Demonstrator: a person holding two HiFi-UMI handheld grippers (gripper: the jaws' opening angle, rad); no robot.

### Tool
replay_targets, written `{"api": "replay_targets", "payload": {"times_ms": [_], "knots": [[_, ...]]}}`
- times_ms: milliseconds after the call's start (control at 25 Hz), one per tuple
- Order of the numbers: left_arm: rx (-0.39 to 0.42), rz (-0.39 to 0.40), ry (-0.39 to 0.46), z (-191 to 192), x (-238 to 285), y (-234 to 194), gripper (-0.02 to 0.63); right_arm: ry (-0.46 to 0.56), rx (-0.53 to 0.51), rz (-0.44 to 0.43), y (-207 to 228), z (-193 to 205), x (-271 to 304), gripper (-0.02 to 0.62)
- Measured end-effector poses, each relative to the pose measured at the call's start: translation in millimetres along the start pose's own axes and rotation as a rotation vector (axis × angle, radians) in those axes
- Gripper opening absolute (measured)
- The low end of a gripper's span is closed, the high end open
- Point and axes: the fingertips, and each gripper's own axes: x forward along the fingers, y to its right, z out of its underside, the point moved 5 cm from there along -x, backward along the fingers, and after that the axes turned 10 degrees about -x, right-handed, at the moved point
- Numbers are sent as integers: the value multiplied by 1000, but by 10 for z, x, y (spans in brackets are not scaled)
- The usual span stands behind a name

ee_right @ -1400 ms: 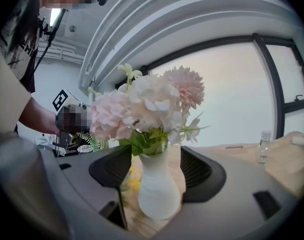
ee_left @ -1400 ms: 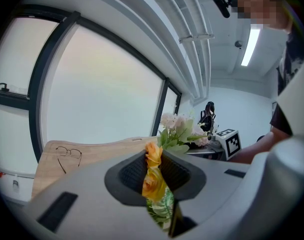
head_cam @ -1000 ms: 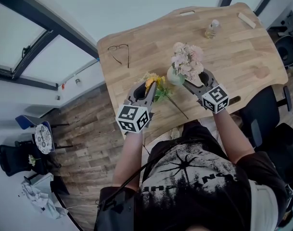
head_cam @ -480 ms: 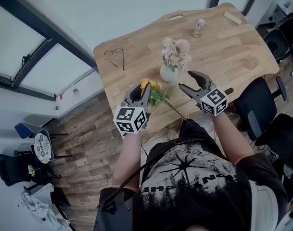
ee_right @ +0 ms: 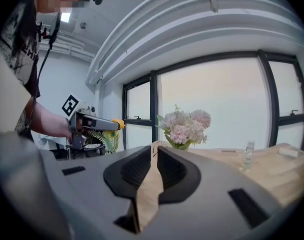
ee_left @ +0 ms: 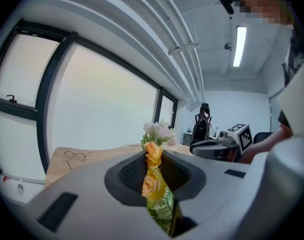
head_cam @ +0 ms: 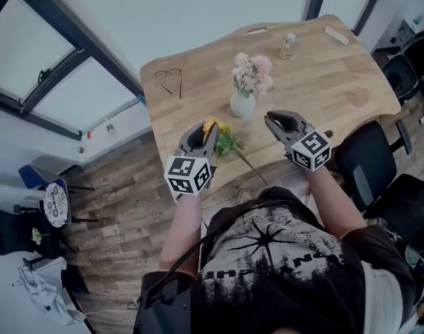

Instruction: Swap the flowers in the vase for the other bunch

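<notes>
Though clear of the vase, yellow bunch within left claw.

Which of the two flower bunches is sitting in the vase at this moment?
The pink bunch stands in the white vase on the table. The yellow bunch is out of it, clamped between the jaws of the left hand-held gripper.
</notes>
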Motion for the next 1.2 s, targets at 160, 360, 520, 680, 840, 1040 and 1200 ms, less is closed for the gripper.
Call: {"api": "replay_targets", "payload": {"times_ms": [160, 360, 520, 680, 840, 1040, 1200], "knots": [[20, -37, 7, 42, -83, 153, 81, 15, -2, -23, 15, -21, -170, 32], [-19, -92, 38, 110, -219, 420, 81, 7, -12, -67, -5, -83, -465, 28], [-34, -133, 61, 211, -337, 654, 81, 6, -37, -91, -17, -125, -737, 28], [-38, -159, 76, 277, -429, 858, 81, 19, -44, -80, -2, -147, -987, 27], [-36, -171, 80, 390, -493, 1060, 81, 36, -46, -68, -46, -116, -1211, 25], [-24, -174, 75, 496, -542, 1228, 81, 32, -51, -65, -111, -63, -1382, 18], [-18, -172, 78, 518, -560, 1304, 81, 30, -62, -68, -166, -69, -1427, 18]]}}
